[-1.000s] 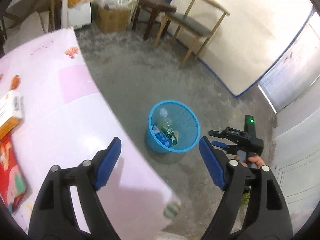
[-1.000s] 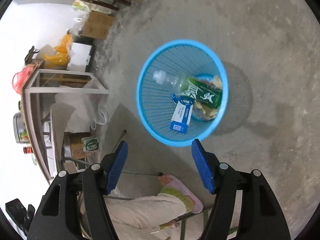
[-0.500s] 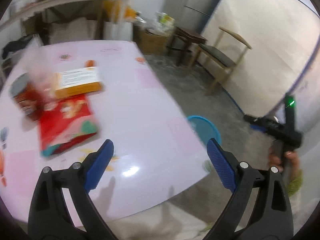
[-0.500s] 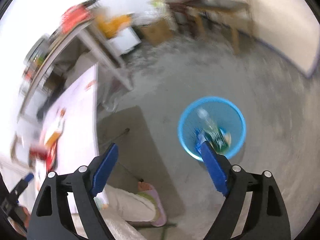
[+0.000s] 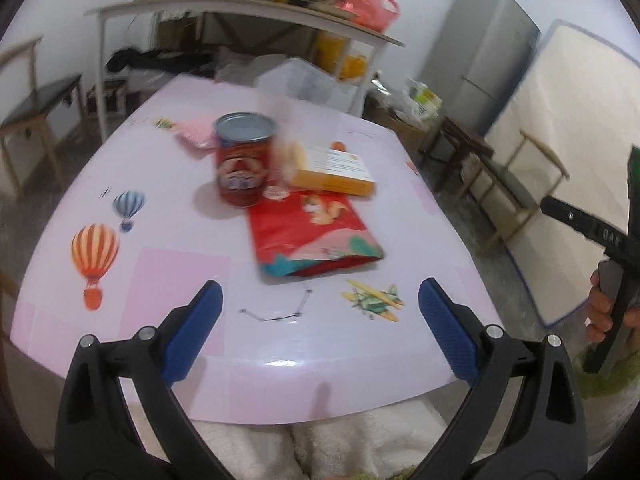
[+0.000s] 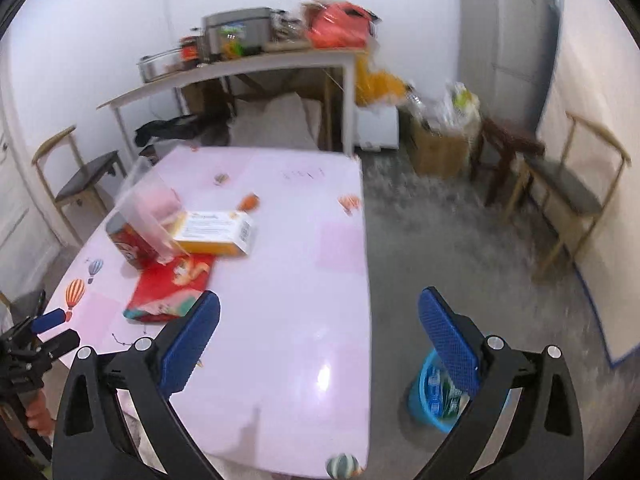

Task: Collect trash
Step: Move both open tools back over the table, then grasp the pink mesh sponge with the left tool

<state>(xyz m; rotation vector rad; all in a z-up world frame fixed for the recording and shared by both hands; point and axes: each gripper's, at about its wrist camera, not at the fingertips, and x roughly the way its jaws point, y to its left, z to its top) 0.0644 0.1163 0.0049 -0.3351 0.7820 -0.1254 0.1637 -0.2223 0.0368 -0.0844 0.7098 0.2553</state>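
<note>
Trash lies on the pink table: an upright red can, a yellow-and-white box and a flat red snack bag. My left gripper hovers over the table's near edge, its jaws opening with nothing between them. In the right wrist view the can stands behind a blurred clear plastic container, beside the box and bag. My right gripper is above the table's right side, jaws opening and empty. The blue basket with a bottle in it stands on the floor, partly hidden by a finger.
A white shelf table with appliances and bags stands at the back wall. Wooden chairs and a stool are on the right, another chair on the left. A person's hand holds the right gripper.
Both views have swung up from the blue basket on the floor to the table top. Both grippers' jaws have spread wider.
</note>
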